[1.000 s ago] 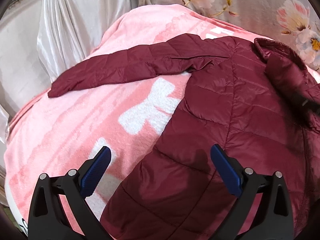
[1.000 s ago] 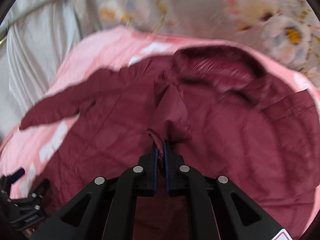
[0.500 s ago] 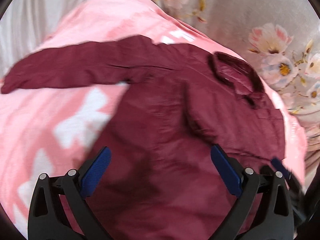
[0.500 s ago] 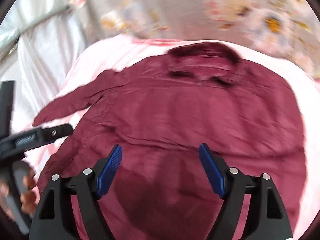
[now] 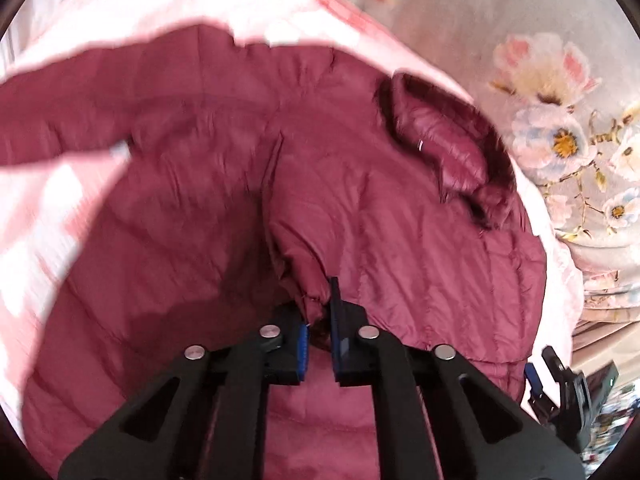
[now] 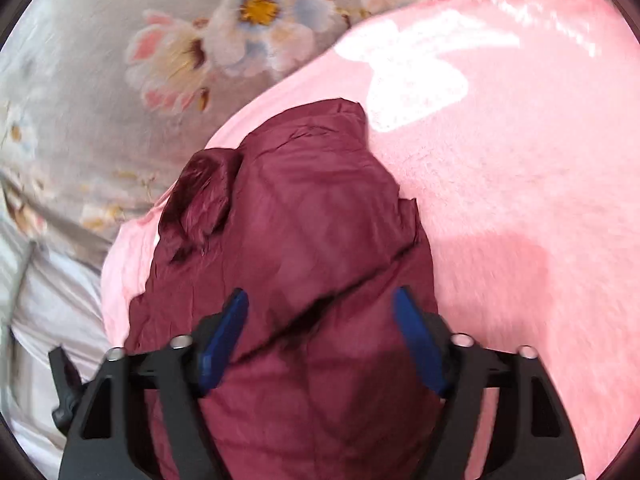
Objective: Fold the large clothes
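Note:
A maroon quilted jacket point(image 5: 400, 216) lies spread on a pink blanket point(image 5: 36, 216), collar point(image 5: 444, 140) at the far right, one sleeve stretched out to the left. The other sleeve is folded across the body, and my left gripper point(image 5: 320, 304) is shut on its bunched cuff. In the right wrist view the jacket point(image 6: 304, 240) fills the lower middle. My right gripper point(image 6: 320, 320) hovers over it with its jaws apart and closing. The fabric lies under them and the blue pads point(image 6: 226, 336) do not press on it.
The pink blanket point(image 6: 520, 184) with white shapes covers a bed. A grey floral sheet point(image 6: 120, 92) lies beyond it, also seen as floral sheet point(image 5: 560, 128). Pale satin cloth point(image 6: 52, 312) hangs at the left. The right gripper point(image 5: 560, 384) shows at the jacket's lower right edge.
My right gripper let go of the sleeve cuff, opened and swung off to the jacket's right side, rolling as it went. My left gripper moved over the jacket and shut on that cuff.

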`<state>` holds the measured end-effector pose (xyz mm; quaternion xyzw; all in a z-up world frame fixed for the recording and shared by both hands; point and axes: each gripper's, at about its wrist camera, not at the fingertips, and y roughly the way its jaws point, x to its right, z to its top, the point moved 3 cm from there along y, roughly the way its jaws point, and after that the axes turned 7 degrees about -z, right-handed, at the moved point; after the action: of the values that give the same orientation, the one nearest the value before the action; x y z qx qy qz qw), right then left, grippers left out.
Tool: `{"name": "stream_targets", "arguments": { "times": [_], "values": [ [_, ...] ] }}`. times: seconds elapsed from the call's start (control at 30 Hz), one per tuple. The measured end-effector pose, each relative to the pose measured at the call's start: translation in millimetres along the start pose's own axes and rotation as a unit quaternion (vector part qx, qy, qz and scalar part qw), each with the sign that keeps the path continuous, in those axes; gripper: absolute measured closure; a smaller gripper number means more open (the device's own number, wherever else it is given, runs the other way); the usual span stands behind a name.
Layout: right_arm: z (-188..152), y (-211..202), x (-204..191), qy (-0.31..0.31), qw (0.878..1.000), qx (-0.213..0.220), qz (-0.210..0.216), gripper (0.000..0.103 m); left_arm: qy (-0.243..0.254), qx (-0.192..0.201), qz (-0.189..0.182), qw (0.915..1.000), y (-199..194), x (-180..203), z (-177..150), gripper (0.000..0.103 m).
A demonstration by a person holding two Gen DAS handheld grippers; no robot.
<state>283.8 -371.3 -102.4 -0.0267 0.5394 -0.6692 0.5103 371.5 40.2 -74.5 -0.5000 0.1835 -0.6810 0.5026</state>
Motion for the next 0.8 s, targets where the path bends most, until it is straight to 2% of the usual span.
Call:
{"name": "stream_targets", "arguments": {
  "times": [0.07, 0.1, 0.13, 0.17, 0.2, 0.23, 0.33, 0.4, 0.5, 0.63, 0.67, 0.8],
  "values": [
    [8.9, 13.7, 1.0, 0.011, 1.000, -0.010, 0.005, 0.046, 0.016, 0.034, 0.011, 0.9992, -18.7, 2.7, 11.1, 0.099],
    [11.0, 19.1, 0.9, 0.016, 1.000, -0.013, 0.007, 0.052, 0.023, 0.042, 0.014, 0.9987, -23.8, 3.3, 14.9, 0.099],
    [14.2, 26.1, 1.0, 0.022, 1.000, -0.017, 0.006, 0.067, 0.030, 0.051, 0.018, 0.9981, -29.7, 4.3, 19.5, 0.099],
    [15.5, 27.8, 2.9, 0.026, 0.999, -0.019, 0.004, 0.076, 0.039, 0.057, 0.024, 0.9973, -33.7, 4.5, 22.8, 0.099],
    [20.3, 31.7, 2.1, 0.030, 0.999, -0.020, 0.007, 0.095, 0.045, 0.060, 0.029, 0.9968, -34.0, 5.4, 23.9, 0.099],
    [21.7, 29.5, 1.2, 0.035, 0.999, -0.015, 0.016, 0.099, 0.051, 0.060, 0.036, 0.9963, -32.6, 5.6, 24.1, 0.099],
    [30.8, 0.7, -9.1, 0.022, 0.998, 0.045, 0.034, 0.101, 0.066, 0.053, 0.061, 0.9945, -19.0, 0.8, 17.8, 0.099],
    [29.7, -12.6, -16.3, -0.008, 0.997, 0.080, 0.009, 0.101, 0.066, 0.039, 0.067, 0.9948, -2.5, -6.2, 8.9, 0.099],
    [24.2, 5.1, -14.9, -0.041, 0.995, 0.065, -0.056, 0.101, 0.060, 0.012, 0.077, 0.9951, 28.4, -21.6, -6.4, 0.099],
    [11.2, 34.9, -1.1, -0.056, 0.993, 0.035, -0.097, 0.102, 0.098, 0.046, 0.094, 0.9897, 29.9, -20.6, -18.2, 0.098],
    [9.4, 34.7, 1.2, -0.061, 0.992, 0.040, -0.101, 0.102, 0.106, 0.052, 0.100, 0.9881, 30.9, -18.9, -20.5, 0.098],
    [3.9, 37.9, -13.0, -0.115, 0.979, 0.060, -0.158, 0.102, 0.146, 0.073, 0.138, 0.9769, 33.5, -11.2, -29.2, 0.097]
  ]
}}
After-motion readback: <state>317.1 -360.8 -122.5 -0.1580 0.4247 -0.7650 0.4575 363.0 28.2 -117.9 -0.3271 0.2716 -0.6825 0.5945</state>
